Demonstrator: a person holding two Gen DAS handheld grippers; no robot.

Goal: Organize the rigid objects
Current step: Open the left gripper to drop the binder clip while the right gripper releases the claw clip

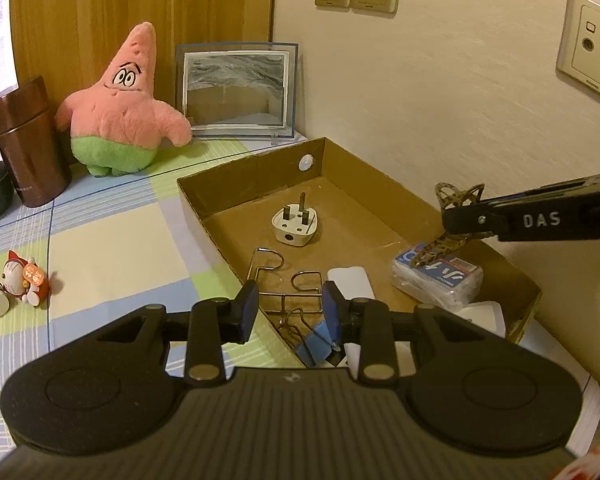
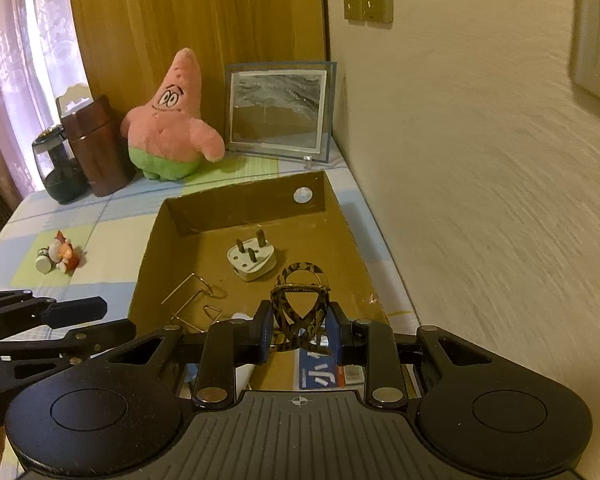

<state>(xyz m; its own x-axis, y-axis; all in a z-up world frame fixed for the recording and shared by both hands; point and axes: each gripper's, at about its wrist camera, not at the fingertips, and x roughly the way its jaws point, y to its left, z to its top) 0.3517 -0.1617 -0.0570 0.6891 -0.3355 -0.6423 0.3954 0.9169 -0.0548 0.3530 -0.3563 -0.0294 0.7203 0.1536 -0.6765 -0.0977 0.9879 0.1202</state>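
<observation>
1. Right wrist view: the right claw (image 2: 299, 330) is pinching a mottled brown hair clip (image 2: 300, 312) by its sides, held above the near part of a cardboard box (image 2: 244, 200).
2. The clip looks light, stiff and thin-toothed plastic. I judge it brittle under a hard squeeze and smooth enough to slip, so the broad side arms are the safest hold.
3. Just under it in the box lies a wrapped pack of tissues (image 1: 438, 278). A white plug (image 2: 252, 264) and bent wire hooks (image 2: 196, 300) lie further in.
4. The left claw (image 1: 290, 308) is slightly spread over the box's near left wall, with nothing between its pads.
5. The box sits against the table's right edge, by the wall. A small toy figure (image 1: 26, 280) lies towards the left edge and a pink plush star (image 2: 172, 120) stands at the far edge.
</observation>
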